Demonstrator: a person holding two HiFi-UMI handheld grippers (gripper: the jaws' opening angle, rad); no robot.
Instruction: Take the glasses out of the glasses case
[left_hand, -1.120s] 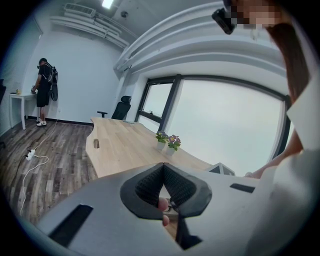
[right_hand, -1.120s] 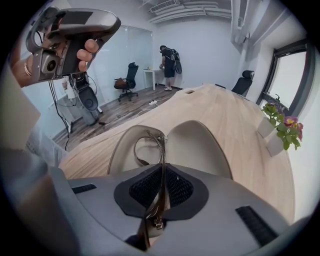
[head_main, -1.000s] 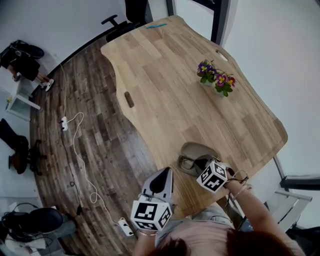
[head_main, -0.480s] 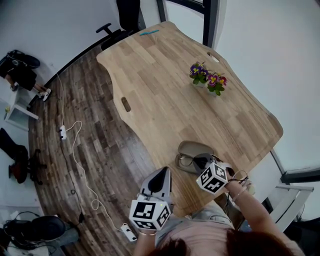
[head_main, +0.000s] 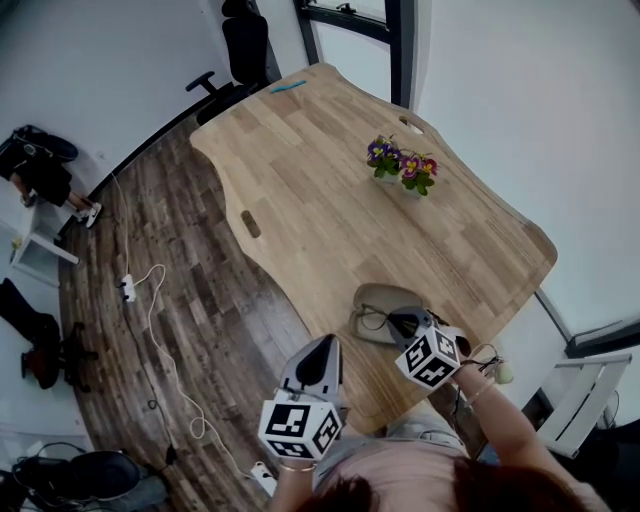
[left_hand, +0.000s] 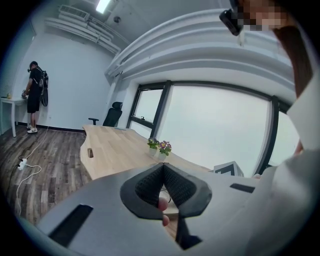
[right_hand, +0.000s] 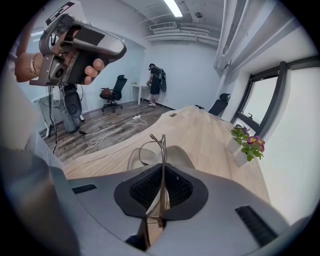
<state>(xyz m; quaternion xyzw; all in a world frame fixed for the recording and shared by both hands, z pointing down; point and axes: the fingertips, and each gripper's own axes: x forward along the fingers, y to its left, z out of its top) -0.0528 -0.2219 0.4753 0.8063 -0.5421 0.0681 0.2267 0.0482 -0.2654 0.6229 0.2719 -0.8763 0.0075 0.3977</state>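
An open beige glasses case (head_main: 388, 297) lies near the front edge of the wooden table (head_main: 330, 200). Thin-framed glasses (head_main: 372, 322) are at the case's front lip. My right gripper (head_main: 402, 320) is shut on their frame. In the right gripper view the glasses (right_hand: 161, 146) stand edge-on, clamped between the jaws of the right gripper (right_hand: 162, 171), just above the case (right_hand: 176, 156). My left gripper (head_main: 324, 345) hovers left of the case, off the table's front edge. In the left gripper view the left gripper (left_hand: 163, 168) is shut and holds nothing.
Two small pots of flowers (head_main: 400, 168) stand mid-table to the right. A blue pen (head_main: 287, 87) lies at the far end by an office chair (head_main: 240, 45). A white cable and power strip (head_main: 128, 290) lie on the floor at left. A person (head_main: 38, 170) stands far left.
The head view has shifted a little, so the table sits slightly higher and leftward. Both grippers keep about the same places beside the case, and the right one stays shut on the glasses.
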